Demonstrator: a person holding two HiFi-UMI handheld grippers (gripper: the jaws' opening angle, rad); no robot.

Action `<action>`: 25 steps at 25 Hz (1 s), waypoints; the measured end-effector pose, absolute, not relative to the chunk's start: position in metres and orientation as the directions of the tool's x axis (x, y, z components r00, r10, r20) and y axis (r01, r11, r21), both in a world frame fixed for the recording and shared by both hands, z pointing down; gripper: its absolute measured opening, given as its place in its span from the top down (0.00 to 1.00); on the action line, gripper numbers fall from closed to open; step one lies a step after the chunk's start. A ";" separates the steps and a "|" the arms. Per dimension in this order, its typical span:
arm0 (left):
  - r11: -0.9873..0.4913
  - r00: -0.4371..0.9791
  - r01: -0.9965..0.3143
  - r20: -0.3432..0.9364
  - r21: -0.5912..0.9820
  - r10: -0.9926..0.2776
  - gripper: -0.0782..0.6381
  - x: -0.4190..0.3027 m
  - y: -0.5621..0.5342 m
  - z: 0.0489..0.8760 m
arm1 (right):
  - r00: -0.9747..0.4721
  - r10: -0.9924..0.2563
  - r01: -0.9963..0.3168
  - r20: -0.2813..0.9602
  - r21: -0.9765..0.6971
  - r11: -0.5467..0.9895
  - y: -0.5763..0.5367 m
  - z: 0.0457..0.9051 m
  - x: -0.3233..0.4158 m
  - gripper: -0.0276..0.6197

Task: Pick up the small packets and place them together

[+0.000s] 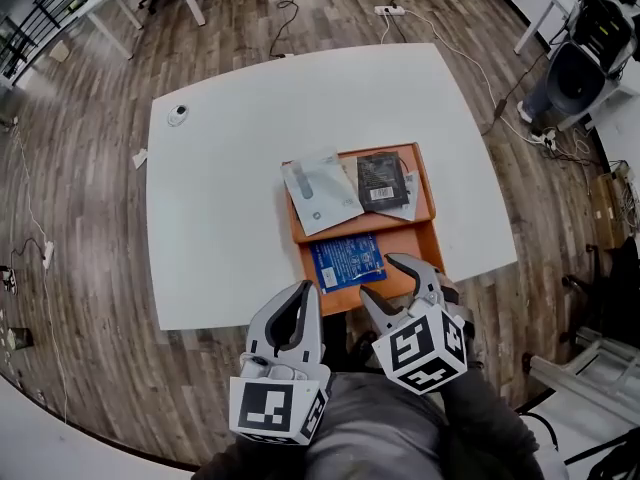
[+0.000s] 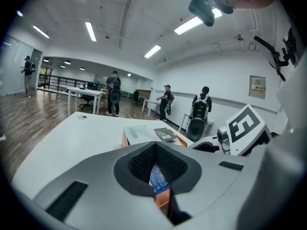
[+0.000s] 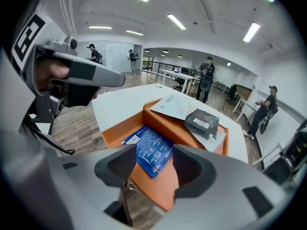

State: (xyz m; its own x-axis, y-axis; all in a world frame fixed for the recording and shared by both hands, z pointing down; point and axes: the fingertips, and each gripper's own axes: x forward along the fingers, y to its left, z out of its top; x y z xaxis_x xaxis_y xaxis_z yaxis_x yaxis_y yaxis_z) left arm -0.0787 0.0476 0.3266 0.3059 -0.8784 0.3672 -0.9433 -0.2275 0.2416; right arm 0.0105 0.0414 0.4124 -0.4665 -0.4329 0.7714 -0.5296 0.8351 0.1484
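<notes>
1 blue packet (image 1: pixel 347 261), 1 black packet (image 1: pixel 382 180), 2 pale packets (image 1: pixel 320 193), 2 orange trays (image 1: pixel 428 190), 1 table (image 1: pixel 220 188).

Wht table (image 1: pixel 220 218); wood floor (image 1: pixel 80 218); pwr strip (image 1: pixel 389 10)

Flat blue printed packet (image 1: pixel 347 261) lies face up, alone, in the near, lower section of the orange tray (image 1: pixel 430 243). Up in the far section, a pale grey plastic packet (image 1: pixel 320 191) lies at left, overhanging the rim. A black packet with a white label (image 1: pixel 382 180) lies just beside it.
</notes>
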 end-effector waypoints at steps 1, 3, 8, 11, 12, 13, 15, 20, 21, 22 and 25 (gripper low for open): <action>-0.217 0.299 -0.945 0.373 0.245 -0.878 0.90 -0.086 0.045 0.329 | -0.468 -0.418 -0.517 0.779 0.143 0.844 0.039 0.417 0.003 0.60; -0.197 0.287 -0.947 0.390 0.255 -0.875 0.90 -0.099 0.040 0.335 | -0.466 -0.384 -0.493 0.797 0.127 0.861 0.035 0.430 -0.012 0.57; -0.159 0.254 -0.956 0.419 0.248 -0.872 0.90 -0.126 0.019 0.355 | -0.431 -0.295 -0.445 0.853 0.083 0.892 0.019 0.466 -0.032 0.53; -0.160 0.248 -0.959 0.423 0.232 -0.871 0.90 -0.133 0.009 0.362 | -0.406 -0.233 -0.429 0.884 0.041 0.902 0.014 0.485 -0.034 0.47; -0.162 0.251 -0.958 0.425 0.235 -0.869 0.90 -0.133 0.006 0.364 | -0.407 -0.210 -0.430 0.889 0.016 0.902 0.013 0.488 -0.033 0.46; -0.162 0.256 -0.956 0.432 0.243 -0.865 0.90 -0.133 0.003 0.368 | -0.410 -0.188 -0.433 0.892 -0.009 0.901 0.013 0.490 -0.033 0.46; -0.157 0.267 -0.952 0.462 0.264 -0.846 0.90 -0.132 0.001 0.377 | -0.414 -0.164 -0.433 0.895 -0.035 0.901 0.012 0.491 -0.034 0.46; -0.160 0.278 -0.948 0.470 0.275 -0.838 0.90 -0.130 -0.007 0.384 | -0.422 -0.176 -0.431 0.890 -0.026 0.902 0.008 0.489 -0.034 0.51; -0.164 0.280 -0.948 0.465 0.274 -0.840 0.90 -0.128 -0.008 0.382 | -0.425 -0.182 -0.432 0.887 -0.022 0.901 0.008 0.488 -0.034 0.59; -0.169 0.282 -0.948 0.459 0.271 -0.843 0.90 -0.127 -0.009 0.381 | -0.428 -0.188 -0.433 0.884 -0.018 0.901 0.008 0.488 -0.034 0.71; -0.178 0.286 -0.947 0.448 0.267 -0.847 0.90 -0.124 -0.006 0.375 | -0.438 -0.203 -0.431 0.876 -0.006 0.902 0.010 0.485 -0.033 0.84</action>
